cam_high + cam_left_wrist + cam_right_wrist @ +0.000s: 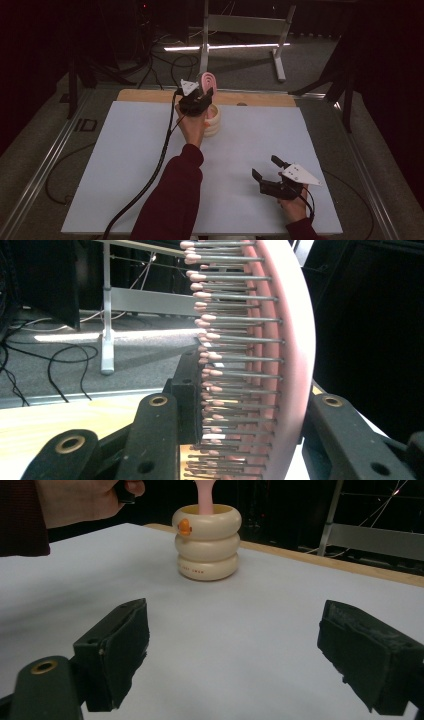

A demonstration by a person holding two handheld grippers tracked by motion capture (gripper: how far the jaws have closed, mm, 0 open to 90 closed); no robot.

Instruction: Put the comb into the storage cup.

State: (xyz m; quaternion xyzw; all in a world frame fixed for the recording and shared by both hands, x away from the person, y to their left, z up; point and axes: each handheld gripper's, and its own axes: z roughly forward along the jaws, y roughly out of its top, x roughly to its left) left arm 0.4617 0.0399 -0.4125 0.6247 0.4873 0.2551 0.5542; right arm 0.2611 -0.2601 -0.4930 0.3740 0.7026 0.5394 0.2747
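A pink hairbrush [207, 80] with metal pins stands upright, its head [280, 340] gripped between the jaws of my left gripper [198, 101] [252, 400], which is shut on it. The brush's pink handle [205, 494] goes down into a cream, ring-shaped holder [213, 120] [207, 542] with a small orange duck mark, at the far middle of the table. My right gripper [266, 167] [232, 650] rests low over the white sheet at the near right. It is open, with nothing between its pads, and it faces the holder.
A white sheet [125, 165] covers the table, with a wooden strip [145, 95] along its far edge. Behind the table, a metal stand [240, 25] and cables [165, 60] sit on the floor. Metal rails [45, 165] run along both sides. A black cable [160, 160] trails from the left gripper.
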